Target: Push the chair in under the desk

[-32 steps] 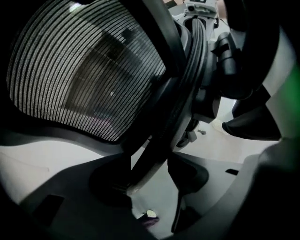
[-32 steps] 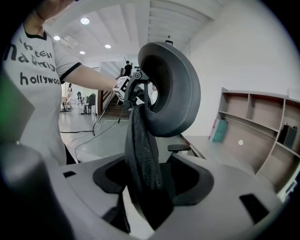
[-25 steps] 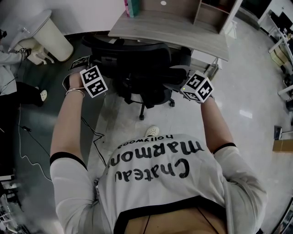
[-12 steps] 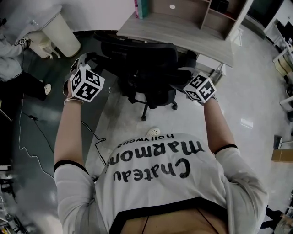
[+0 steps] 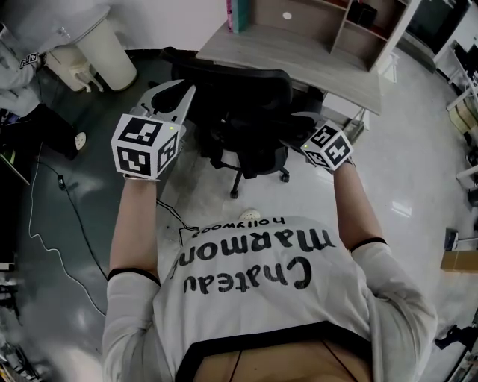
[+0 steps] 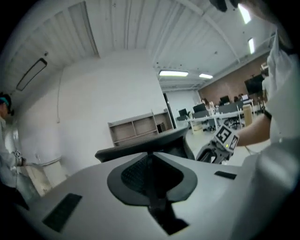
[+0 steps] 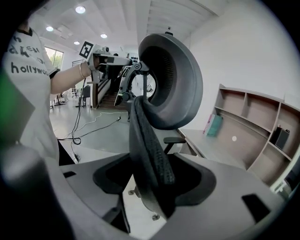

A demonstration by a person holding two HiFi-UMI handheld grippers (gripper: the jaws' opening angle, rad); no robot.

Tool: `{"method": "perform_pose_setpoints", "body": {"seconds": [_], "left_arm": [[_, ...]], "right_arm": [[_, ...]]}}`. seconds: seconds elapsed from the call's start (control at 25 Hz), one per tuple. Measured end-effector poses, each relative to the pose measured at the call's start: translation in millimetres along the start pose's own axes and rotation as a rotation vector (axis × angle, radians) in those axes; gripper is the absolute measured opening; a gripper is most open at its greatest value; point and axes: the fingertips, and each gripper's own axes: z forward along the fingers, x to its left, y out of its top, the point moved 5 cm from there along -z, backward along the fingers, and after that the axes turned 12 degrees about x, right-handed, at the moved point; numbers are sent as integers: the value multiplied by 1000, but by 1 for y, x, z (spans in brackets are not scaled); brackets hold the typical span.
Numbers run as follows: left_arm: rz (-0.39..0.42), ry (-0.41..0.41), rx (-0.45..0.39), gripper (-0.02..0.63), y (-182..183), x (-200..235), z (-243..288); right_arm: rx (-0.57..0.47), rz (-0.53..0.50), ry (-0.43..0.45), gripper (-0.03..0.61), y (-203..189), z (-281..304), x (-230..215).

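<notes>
At the upper left of the head view a white bin [image 5: 104, 48] stands on dark floor, with a thin cable [image 5: 71, 224] trailing below it. Right of the bin the left gripper [image 5: 181, 95] is held up beside the chair [image 5: 246, 112] and clear of it. Its jaws have just been closing and now meet, with nothing between them. The left gripper view shows only the top edge of the backrest beyond them.

The chair is black, with a mesh backrest, a rounded headrest [image 7: 173, 79], armrests and a castor base. It sits at top centre of the head view, with its backrest toward the person. Its front is tucked under the near edge of the pale wooden bench [image 5: 299, 56], while the castors stand out on the floor. Pale, glossy open floor spreads to the right of the chair and bench.

The right gripper [image 7: 157, 183] is at the right side of the backrest. Its jaws stand wide apart astride the mesh edge, and floor shows through the gap on the left, so they are not clamped on it.

A shelf unit [image 5: 336, 22] stands on the bench at upper right. Across the lower frame the person's shirt [image 5: 254, 313] reads "Chateau Marmont hollywood", upside down.
</notes>
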Motion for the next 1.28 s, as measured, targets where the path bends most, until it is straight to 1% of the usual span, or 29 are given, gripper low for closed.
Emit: {"method": "perform_pose_setpoints", "body": {"seconds": [0.08, 0.16, 0.32, 0.48, 0.6, 0.72, 0.92, 1.08, 1.28], "left_arm": [[-55, -29, -68, 27, 12, -11, -9], [-68, -62, -105, 21, 21, -25, -16], [-20, -77, -96, 21, 23, -48, -18], [-52, -97, -98, 21, 18, -58, -18], [-69, -114, -96, 21, 15, -69, -20], [-79, -124, -96, 21, 14, -80, -22], [-124, -145, -113, 21, 12, -95, -28], [-144, -130, -122, 21, 10, -102, -31], [-172, -96, -143, 21, 11, -108, -37]], "right_arm": [[-10, -11, -19, 262, 0, -5, 0], [-15, -26, -37, 262, 0, -11, 1], [-8, -52, -70, 264, -1, -28, 8], [-29, -52, -106, 264, 0, -47, 13], [-66, -51, -138, 264, 4, -63, 18], [-149, -14, -140, 248, 12, -82, 25], [-269, 60, -167, 205, 23, -106, 32], [-322, 94, -216, 168, 32, -123, 38], [-376, 184, -277, 95, 37, -140, 38]]}}
